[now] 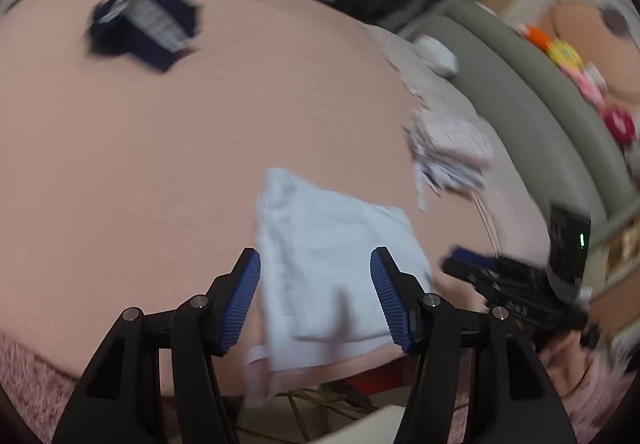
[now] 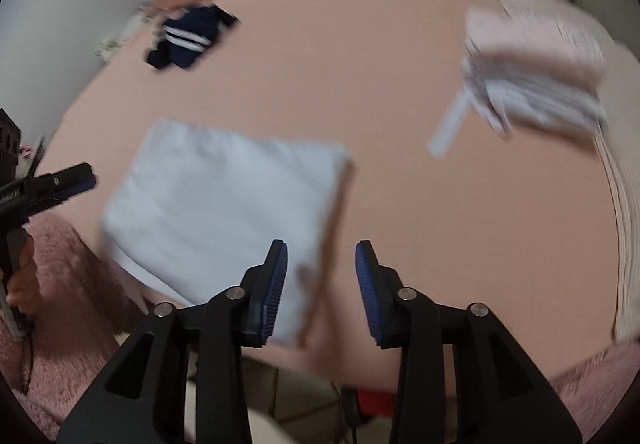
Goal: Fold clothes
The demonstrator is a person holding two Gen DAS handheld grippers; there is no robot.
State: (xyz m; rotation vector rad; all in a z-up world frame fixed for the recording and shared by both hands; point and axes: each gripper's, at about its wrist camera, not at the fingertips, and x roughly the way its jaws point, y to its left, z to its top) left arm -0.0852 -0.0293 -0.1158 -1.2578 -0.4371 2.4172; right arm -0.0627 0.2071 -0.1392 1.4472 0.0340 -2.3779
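Two grippers, left (image 1: 315,298) and right (image 2: 321,292), hover spread and empty over the folded white cloth (image 2: 224,211) at the bed's (image 2: 400,83) near edge; next likely fetching the navy garment (image 2: 188,37) near the far edge.

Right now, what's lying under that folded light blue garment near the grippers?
The light blue garment lies on the pink bed sheet, its near edge at the mattress edge. A white strip pokes out beneath that edge. Anything else under the folded cloth is covered.
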